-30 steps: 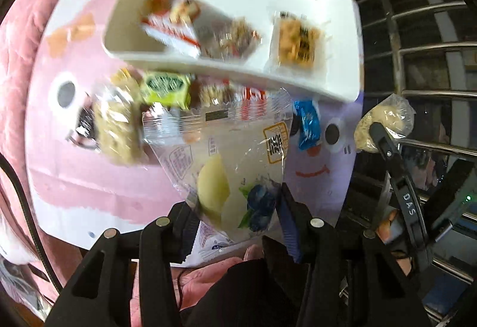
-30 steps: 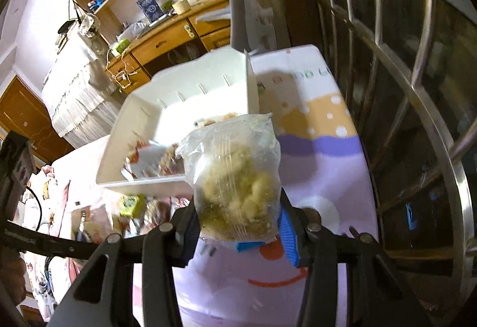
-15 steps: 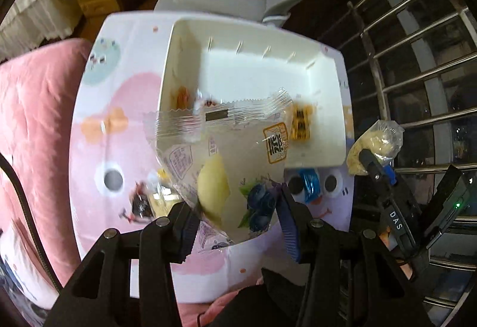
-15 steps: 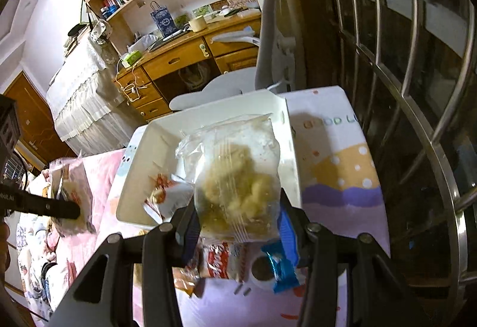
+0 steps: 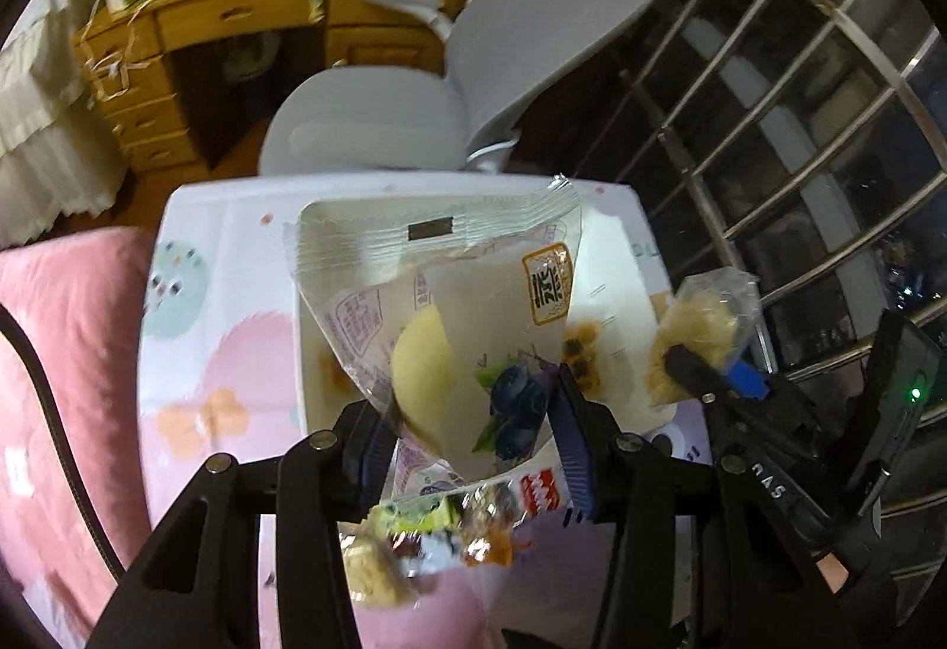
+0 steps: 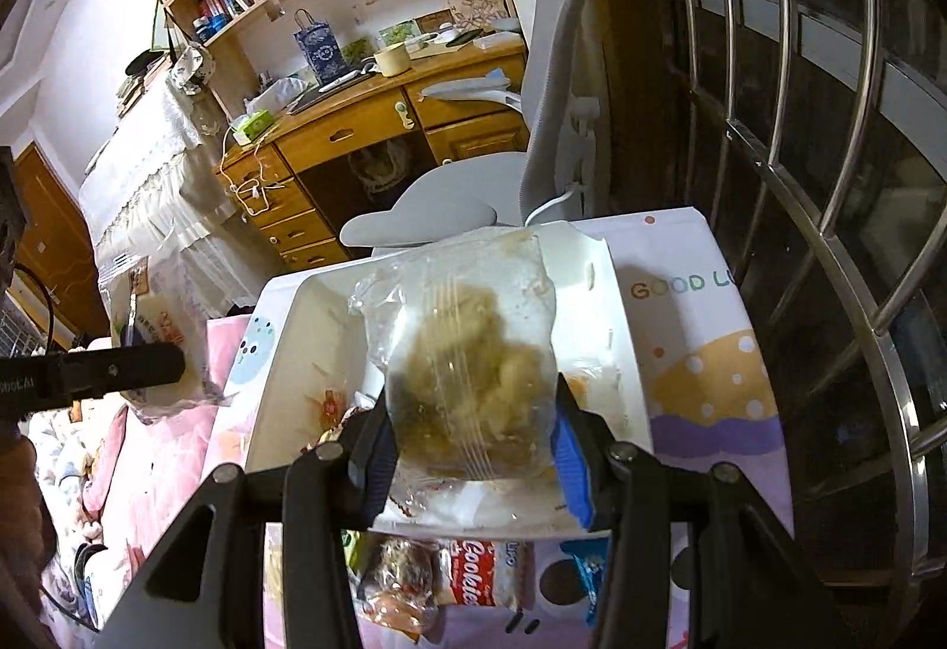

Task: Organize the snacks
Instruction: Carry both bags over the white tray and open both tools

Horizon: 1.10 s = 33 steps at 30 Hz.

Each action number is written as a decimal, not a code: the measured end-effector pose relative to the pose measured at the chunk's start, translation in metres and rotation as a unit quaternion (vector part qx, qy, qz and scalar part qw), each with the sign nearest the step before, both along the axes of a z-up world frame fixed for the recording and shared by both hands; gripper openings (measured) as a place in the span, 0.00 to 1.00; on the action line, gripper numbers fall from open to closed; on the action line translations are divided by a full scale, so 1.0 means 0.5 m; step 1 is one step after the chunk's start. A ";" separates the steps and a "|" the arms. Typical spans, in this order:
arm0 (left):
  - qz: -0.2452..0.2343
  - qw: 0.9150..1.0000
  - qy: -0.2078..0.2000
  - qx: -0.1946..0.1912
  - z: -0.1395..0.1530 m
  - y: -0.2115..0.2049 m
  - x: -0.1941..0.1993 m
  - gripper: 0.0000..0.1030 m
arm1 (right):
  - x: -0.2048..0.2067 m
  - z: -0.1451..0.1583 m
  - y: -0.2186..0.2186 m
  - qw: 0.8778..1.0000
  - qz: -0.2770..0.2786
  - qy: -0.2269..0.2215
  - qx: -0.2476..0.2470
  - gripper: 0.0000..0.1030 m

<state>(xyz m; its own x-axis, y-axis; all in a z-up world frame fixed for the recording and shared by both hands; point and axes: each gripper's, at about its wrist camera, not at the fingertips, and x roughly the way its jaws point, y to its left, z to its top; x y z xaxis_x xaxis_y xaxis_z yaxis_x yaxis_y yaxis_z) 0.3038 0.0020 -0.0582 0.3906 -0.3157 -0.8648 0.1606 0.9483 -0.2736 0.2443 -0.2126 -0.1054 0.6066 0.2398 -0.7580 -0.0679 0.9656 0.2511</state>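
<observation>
My left gripper (image 5: 467,424) is shut on a clear blueberry cake packet (image 5: 450,317) and holds it up over the white tray (image 5: 615,258). My right gripper (image 6: 470,450) is shut on a clear bag of yellow crumbly snacks (image 6: 473,359), also raised above the white tray (image 6: 296,353). In the left wrist view the right gripper (image 5: 704,376) with its bag shows at the right. In the right wrist view the left gripper (image 6: 154,359) and its packet (image 6: 154,317) show at the far left. Loose snacks (image 6: 473,572) lie on the patterned table in front of the tray.
A grey office chair (image 5: 473,57) stands just beyond the small patterned table (image 6: 698,341). A wooden desk (image 6: 367,128) and bookshelves are behind it. Metal window bars (image 6: 828,175) run along the right. A pink blanket (image 5: 53,353) lies to the left.
Both grippers have risen and tilted up with their packets still held. The tray and table now sit lower and farther in view; chair and desk have come into sight.
</observation>
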 end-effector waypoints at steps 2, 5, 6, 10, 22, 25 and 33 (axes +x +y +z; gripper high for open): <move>-0.010 1.000 -0.013 -0.001 -0.002 -0.007 0.007 0.46 | 0.008 -0.002 0.007 1.000 -0.002 0.004 -0.001 0.45; -0.022 0.999 -0.024 0.020 -0.009 -0.019 0.015 0.46 | 0.015 -0.005 0.017 1.000 -0.005 0.008 -0.005 0.45; -0.025 0.999 -0.026 0.024 -0.011 -0.022 0.016 0.46 | 0.016 -0.006 0.019 1.000 -0.006 0.008 -0.006 0.45; -0.042 0.998 -0.030 0.026 -0.021 -0.030 0.017 0.46 | 0.023 -0.010 0.028 1.000 -0.012 0.013 -0.013 0.45; -0.065 0.996 -0.055 0.030 -0.015 -0.021 -0.016 0.70 | 0.000 -0.013 0.051 0.999 -0.027 0.034 -0.014 0.58; -0.064 0.996 -0.051 0.032 -0.020 -0.012 -0.030 0.70 | -0.019 -0.012 0.055 0.999 -0.034 0.035 -0.015 0.59; -0.061 0.997 -0.026 0.026 -0.057 0.015 -0.089 0.70 | -0.078 -0.036 0.056 0.996 -0.053 0.066 -0.016 0.60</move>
<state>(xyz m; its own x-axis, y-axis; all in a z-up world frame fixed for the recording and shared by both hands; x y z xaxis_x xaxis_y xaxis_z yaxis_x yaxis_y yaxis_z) 0.2592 0.0092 -0.0866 0.3966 -0.3181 -0.8611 0.2886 0.9337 -0.2120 0.2051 -0.1847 -0.1232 0.5224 0.1528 -0.8389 0.0672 0.9734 0.2191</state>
